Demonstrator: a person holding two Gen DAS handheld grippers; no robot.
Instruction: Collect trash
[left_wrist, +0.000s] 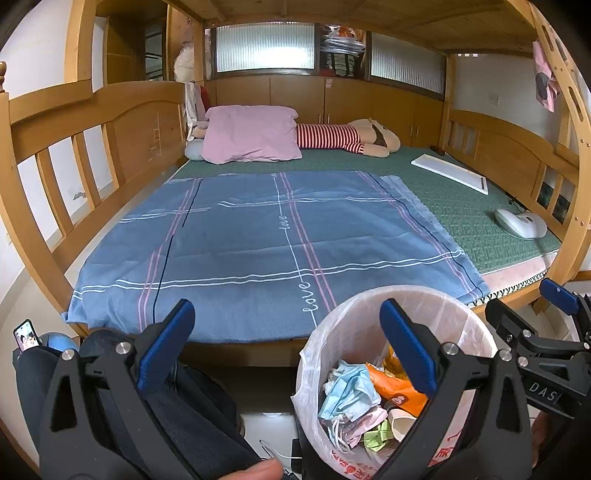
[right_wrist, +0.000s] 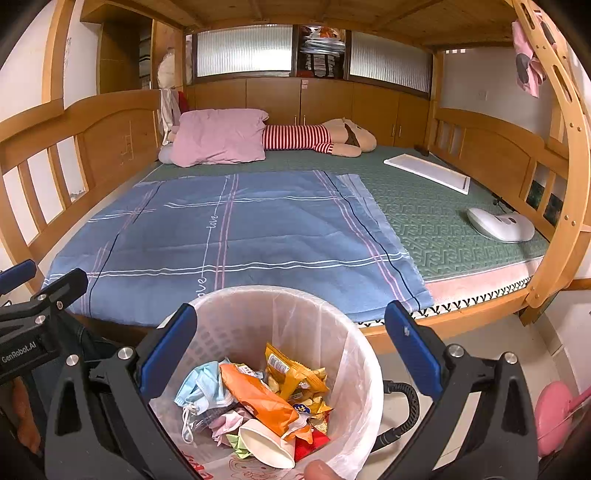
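Note:
A white bin lined with a plastic bag (right_wrist: 306, 314) stands on the floor in front of the bed; it also shows in the left wrist view (left_wrist: 413, 295). Inside lie blue face masks (right_wrist: 199, 387), an orange wrapper (right_wrist: 258, 402), a yellow snack bag (right_wrist: 291, 373), a white paper cup (right_wrist: 266, 446) and crumpled paper (left_wrist: 376, 435). My right gripper (right_wrist: 291, 347) is open and empty, right above the bin. My left gripper (left_wrist: 288, 343) is open and empty, its right finger over the bin's rim. The right gripper also shows at the right edge of the left wrist view (left_wrist: 524, 314).
A wooden bunk bed holds a blue plaid sheet (left_wrist: 258, 251) on a green mat, a pink pillow (left_wrist: 251, 133), a striped plush doll (left_wrist: 343, 138), a white board (left_wrist: 450, 171) and a white device (left_wrist: 521, 223). A phone (left_wrist: 26, 334) and the person's legs sit at the lower left.

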